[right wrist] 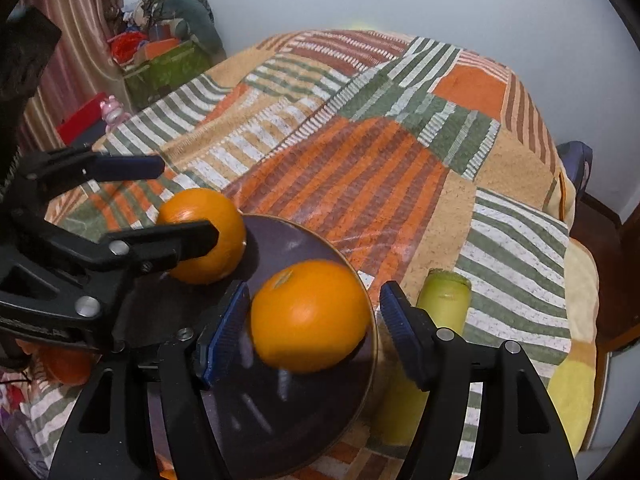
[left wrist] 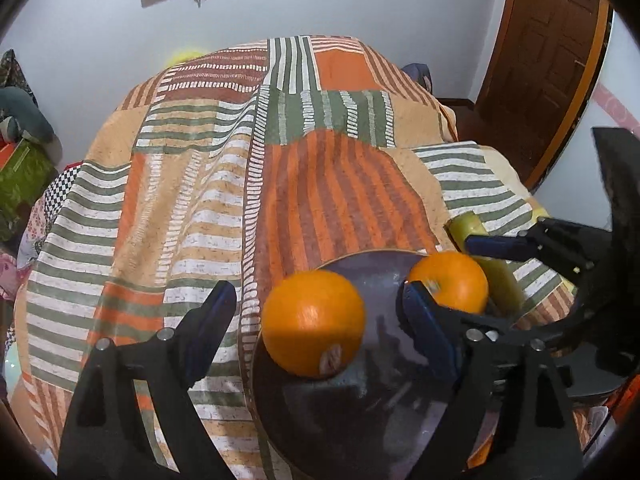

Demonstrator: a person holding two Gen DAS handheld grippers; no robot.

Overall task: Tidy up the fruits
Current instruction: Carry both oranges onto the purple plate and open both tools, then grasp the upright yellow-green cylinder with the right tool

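Two oranges (left wrist: 314, 322) (right wrist: 310, 316) sit on plate (right wrist: 288, 420); green stalk (right wrist: 442, 300) just beside plate rim. Both grippers (left wrist: 316, 320) (right wrist: 316, 320) open, each straddling one orange, gripping nothing. Withdraw straight back; avoid nudging fruit.

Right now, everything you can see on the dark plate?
The plate is round, dark and glossy with a thin gold-looking rim, lying flat on the striped patchwork cloth. Two oranges sit on it: one between the open right tongs, one at the far-left edge between the open left tongs. A pale green cylinder lies just off its right rim; contact unclear. Its surface reflects the tongs.
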